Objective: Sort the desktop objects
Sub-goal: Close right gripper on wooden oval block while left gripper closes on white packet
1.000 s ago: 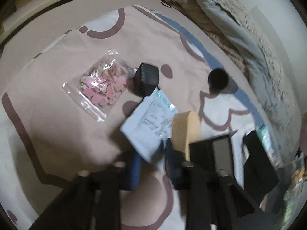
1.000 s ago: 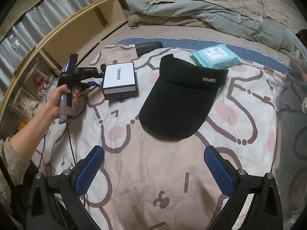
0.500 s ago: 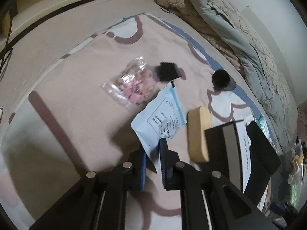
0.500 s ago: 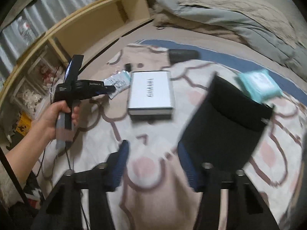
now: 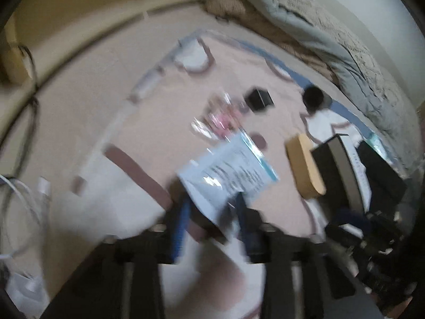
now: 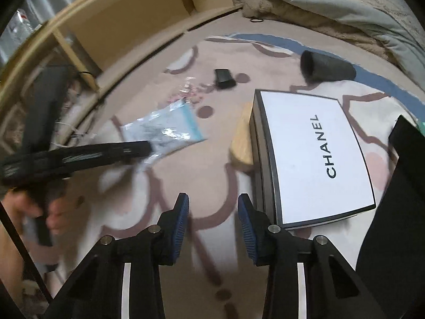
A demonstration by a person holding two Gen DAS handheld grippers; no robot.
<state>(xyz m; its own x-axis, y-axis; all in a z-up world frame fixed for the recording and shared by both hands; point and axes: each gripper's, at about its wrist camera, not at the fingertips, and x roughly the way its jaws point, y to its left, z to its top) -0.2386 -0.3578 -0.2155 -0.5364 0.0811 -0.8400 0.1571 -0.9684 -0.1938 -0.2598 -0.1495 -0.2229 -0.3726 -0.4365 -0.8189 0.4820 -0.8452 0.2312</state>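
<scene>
Two handheld grippers work above a bed covered with a pink cartoon-print sheet (image 6: pixel 170 186). Farthest left, the left gripper (image 5: pixel 212 210) pinches one corner of a flat, pale-blue plastic sachet printed with text (image 5: pixel 228 170); its blue-padded fingers (image 5: pixel 180 220) are closed on that corner, and the sachet seems lifted clear of the sheet, though motion blur makes this uncertain. The sachet's long axis runs from the pinched corner up and to the right, away from the gripper.

Beyond it lie a clear zip bag of pink pieces (image 5: pixel 220 122) and a small black box (image 5: pixel 259 99) — near each other, contact unclear.

Further right, a tan oval wooden block (image 6: pixel 241 143) rests against the side of a white, black-edged CHANEL box (image 6: pixel 313 156). A dark cylindrical case (image 6: pixel 326 66) lies behind the box, a black visor (image 6: pixel 398 199) at far right.

The right gripper (image 6: pixel 213 220) hovers empty, fingers apart, just left of the box's near corner — the nearer gripper to box and block, while the sachet belongs to the left.
</scene>
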